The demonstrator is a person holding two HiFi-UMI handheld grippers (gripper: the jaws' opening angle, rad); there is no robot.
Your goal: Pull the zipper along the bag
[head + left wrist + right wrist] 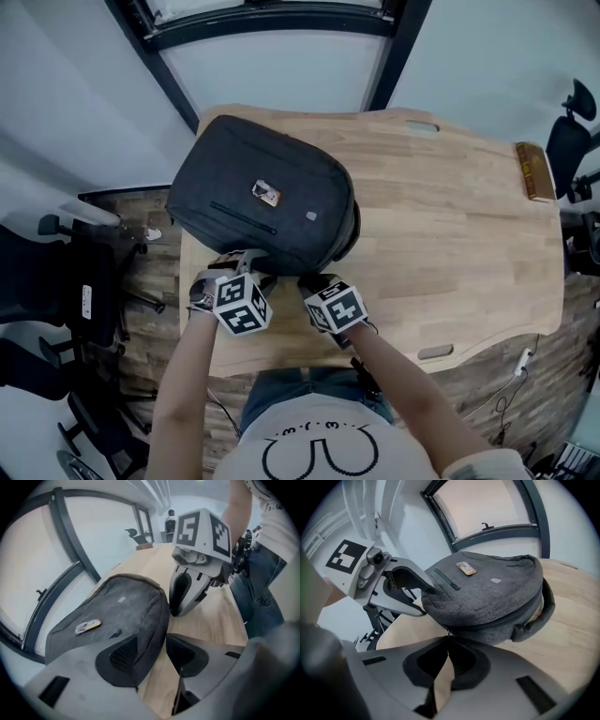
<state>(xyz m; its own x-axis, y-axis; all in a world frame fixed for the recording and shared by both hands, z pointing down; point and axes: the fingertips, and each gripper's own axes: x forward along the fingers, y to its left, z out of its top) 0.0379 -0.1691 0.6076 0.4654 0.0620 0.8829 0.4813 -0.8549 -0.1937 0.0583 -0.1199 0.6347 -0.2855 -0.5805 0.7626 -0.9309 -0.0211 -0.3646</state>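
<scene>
1. The bag (262,192) lies flat on the desk (450,225), directly ahead of both grippers. Its near edge is at their tips.
2. The right gripper (447,641) is closed to a narrow setting, with its jaw tips together. The zipper pull (448,633) is pinched between the tips, just under the bag's side wall.
3. The zipper (501,626) runs from the right gripper's tips away to that gripper's right. It follows the bag's side toward the carry handle (547,603).
4. The left gripper (157,641) has its jaws set wide. The bag's near corner lies between them, close beside the left pad (123,656). Contact with that pad cannot be confirmed. The right pad (187,656) is clear of the fabric, with bare desk ahead of it. The pads do not clamp the bag.
5. The left gripper is just beside the right gripper, on its left. Both sit at the same near edge of the bag.
6. A small orange-and-white label (466,568) sits on the bag's top face, beyond the tips of both grippers.
</scene>
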